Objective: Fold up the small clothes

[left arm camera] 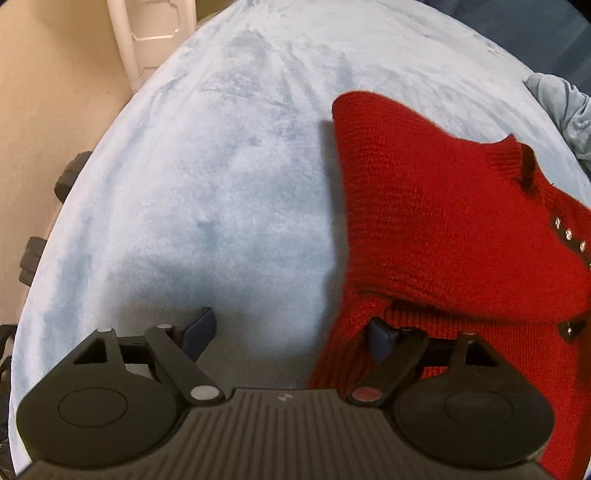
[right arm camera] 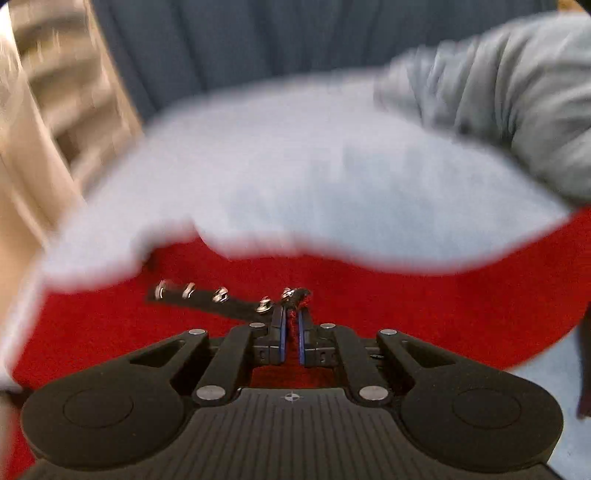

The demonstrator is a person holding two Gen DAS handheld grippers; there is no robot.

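Observation:
A red knit sweater (left arm camera: 436, 206) with a black studded strap lies on a pale blue fleece blanket (left arm camera: 207, 184), at the right of the left wrist view. My left gripper (left arm camera: 291, 332) is open; its right finger sits under a lifted red edge, its left finger over bare blanket. In the right wrist view, which is motion-blurred, my right gripper (right arm camera: 291, 317) is shut on the sweater (right arm camera: 406, 314) beside the black studded strap (right arm camera: 221, 299).
A crumpled grey-blue garment (right arm camera: 517, 110) lies at the blanket's far right, also in the left wrist view (left arm camera: 565, 110). A white frame (left arm camera: 136, 33) and beige floor lie beyond the blanket's left edge. Dark blue upholstery (right arm camera: 295, 37) is behind.

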